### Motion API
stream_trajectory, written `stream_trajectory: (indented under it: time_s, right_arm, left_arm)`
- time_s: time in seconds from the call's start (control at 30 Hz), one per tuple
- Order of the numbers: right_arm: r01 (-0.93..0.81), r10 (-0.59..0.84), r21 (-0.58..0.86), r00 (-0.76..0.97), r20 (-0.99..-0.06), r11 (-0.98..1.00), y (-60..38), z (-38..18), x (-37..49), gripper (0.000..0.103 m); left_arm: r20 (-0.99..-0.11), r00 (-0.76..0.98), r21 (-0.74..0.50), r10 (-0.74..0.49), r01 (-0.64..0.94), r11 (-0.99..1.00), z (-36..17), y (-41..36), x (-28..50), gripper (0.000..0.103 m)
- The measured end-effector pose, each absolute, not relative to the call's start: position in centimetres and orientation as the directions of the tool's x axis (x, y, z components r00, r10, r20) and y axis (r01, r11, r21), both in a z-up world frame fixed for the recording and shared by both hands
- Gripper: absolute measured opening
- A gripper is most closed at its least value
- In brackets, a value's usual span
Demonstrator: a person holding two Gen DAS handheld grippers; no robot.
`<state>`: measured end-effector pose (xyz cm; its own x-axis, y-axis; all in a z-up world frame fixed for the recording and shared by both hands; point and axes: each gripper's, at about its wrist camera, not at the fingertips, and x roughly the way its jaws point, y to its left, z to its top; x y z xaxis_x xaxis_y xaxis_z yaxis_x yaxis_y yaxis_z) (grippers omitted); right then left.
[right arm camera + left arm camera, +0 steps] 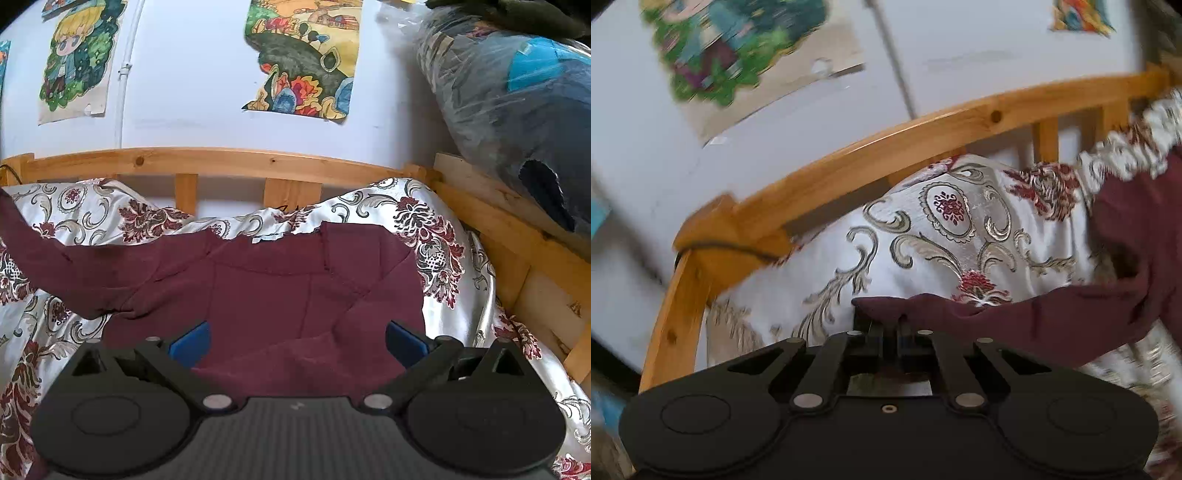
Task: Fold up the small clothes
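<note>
Bedspread: white satin quilt with grey scrolls and dark-red flowers (436, 236), rumpled over a pine-railed wooden bed frame (221, 160); serves as the folding surface, soft and uneven, so worth pressing folds down firmly.
Garment: small maroon long-sleeved knit top (295, 280), spread body-flat on the quilt in the right wrist view, neckline toward the rail; one side apparently already turned in over the body, judging by the diagonal edge low on the right.
Sleeve: maroon sleeve (1015, 317), lifted off the quilt and stretched toward the left, cuff end at the left claw; in the right wrist view seen rising to the upper left edge (33, 243).
Left gripper (882, 325): black two-finger claw, pinched narrow on the sleeve cuff, fabric draped over the fingertips.
Right gripper (297, 339): black claw with blue pads (190, 345), spread wide, low over the garment's lower body, holding nothing; contact with the cloth not clear.
Step in hand: probably folding the sleeve in across the body.
How to do it well: carry the cuff over the chest toward the far side, keep mild tension so the sleeve lies straight, crease at the shoulder seam, lower before letting go.
Steadying: lay the wide claw on the body to stop it sliding on the slick satin.
Risk: dragging the whole top leftward, bunching the armpit.
</note>
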<state>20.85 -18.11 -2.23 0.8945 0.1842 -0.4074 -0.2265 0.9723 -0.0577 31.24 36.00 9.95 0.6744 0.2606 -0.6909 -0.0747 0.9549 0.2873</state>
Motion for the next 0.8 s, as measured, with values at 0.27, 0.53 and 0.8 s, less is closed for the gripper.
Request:
stream_trajectory:
  time_s: [0.27, 0.53, 0.8]
  right_arm:
    - [-0.204, 0.211, 0.061, 0.880, -0.426, 0.977, -19.2, -1.8, 21.6, 0.103]
    - [-0.238, 0.243, 0.068, 0.856, -0.456, 0.969, -18.9, -2.4, 21.7, 0.103]
    - [-0.281, 0.278, 0.063, 0.843, -0.461, 0.958, -19.0, -2.8, 21.0, 0.103]
  left_arm:
    - [-0.773, 0.630, -0.105, 0.073, -0.241, 0.965, 16.8, 38.1, 24.7, 0.005]
    - [-0.780, 0.626, -0.291, -0.016, -0.340, 0.894, 16.2, 36.6, 17.9, 0.005]
    - [-0.601, 0.799, -0.181, 0.020, -0.160, 0.970, 19.7, 27.6, 16.4, 0.005]
